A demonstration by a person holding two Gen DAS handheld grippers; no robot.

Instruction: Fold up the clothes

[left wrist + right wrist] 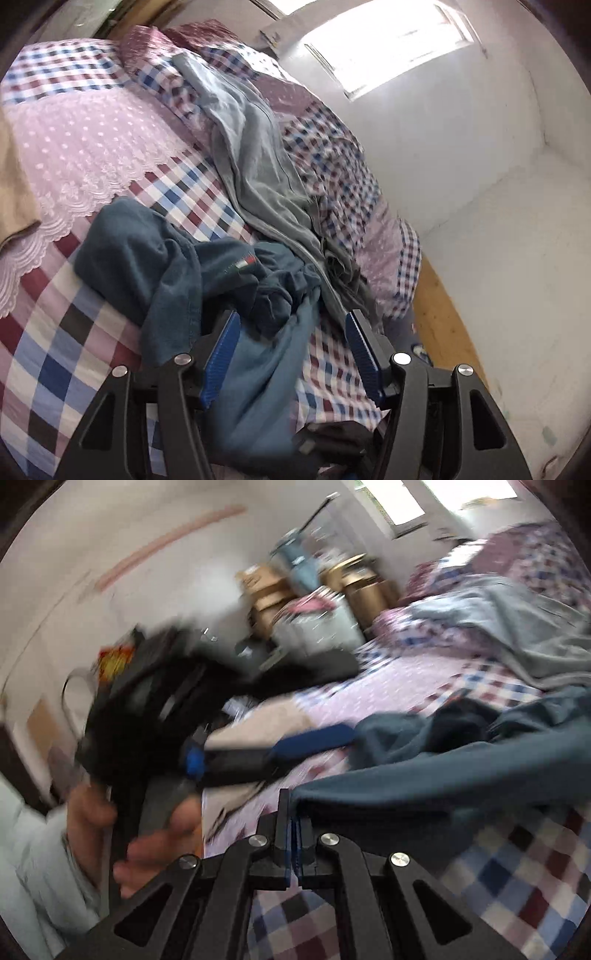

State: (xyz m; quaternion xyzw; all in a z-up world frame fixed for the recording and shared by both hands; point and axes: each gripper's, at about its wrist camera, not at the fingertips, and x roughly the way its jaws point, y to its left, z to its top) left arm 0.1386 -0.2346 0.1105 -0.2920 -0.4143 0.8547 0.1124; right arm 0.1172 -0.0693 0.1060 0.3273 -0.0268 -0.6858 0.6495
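While my right gripper (294, 825) pinches its blue pads together on the edge of the teal garment (461, 771), the cloth stretches away from the closed jaws to the right, lifted a little above the checked bedspread (517, 871). My left gripper (291, 332) stands wide open, its blue pads (221, 354) well apart with a fold of the same teal garment (159, 266) running loose between them, gripped by neither. The rest of that garment lies crumpled on the bed, a small striped flag label (245, 263) showing on it. Just beyond it a grey garment (255, 158) sprawls across the bedspread toward the pillows. In the right wrist view my left hand (147, 834) holds the other gripper's handle, blurred. Cardboard boxes (269, 594) stand past the bed.
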